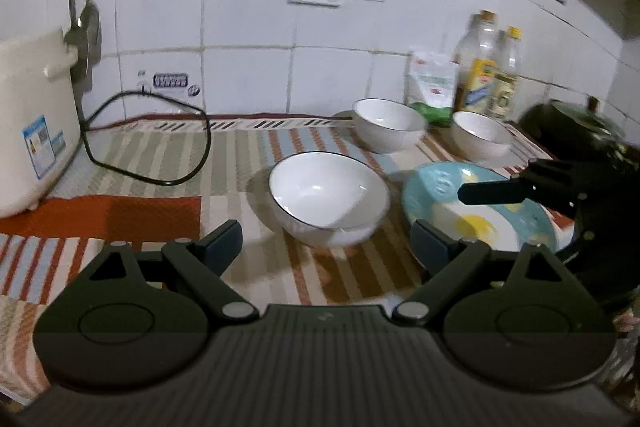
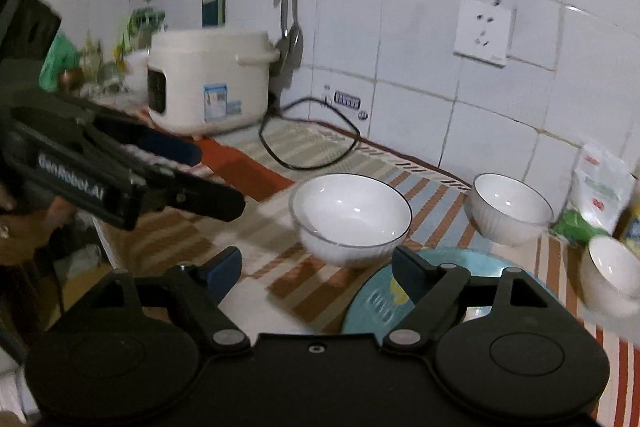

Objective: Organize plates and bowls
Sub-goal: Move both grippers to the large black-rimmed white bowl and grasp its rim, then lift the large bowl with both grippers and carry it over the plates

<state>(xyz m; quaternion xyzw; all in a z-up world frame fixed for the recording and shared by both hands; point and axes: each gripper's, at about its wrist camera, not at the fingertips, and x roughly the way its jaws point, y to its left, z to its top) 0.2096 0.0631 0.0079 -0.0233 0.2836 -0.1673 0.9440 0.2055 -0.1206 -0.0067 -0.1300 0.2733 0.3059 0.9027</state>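
A striped cloth is seen covering the counter, and on it three white bowls and a blue plate are laid out. The largest bowl stands upright just ahead of the left gripper, centred on the gap between its fingers but not touched by them; the jaws are spread wide with nothing held. The blue plate, printed with a fried egg, lies just to the right of that bowl, beside the left gripper's right-hand finger. In the right wrist view the right gripper is likewise spread wide and empty, with its right-hand finger shown over the near edge of the plate; whether contact is made cannot be told. The large bowl is found just beyond its fingertips. Two smaller bowls are placed farther back, one behind the large bowl and one nearer the bottles. A rice cooker stands at the left, its black cord looped on the cloth.
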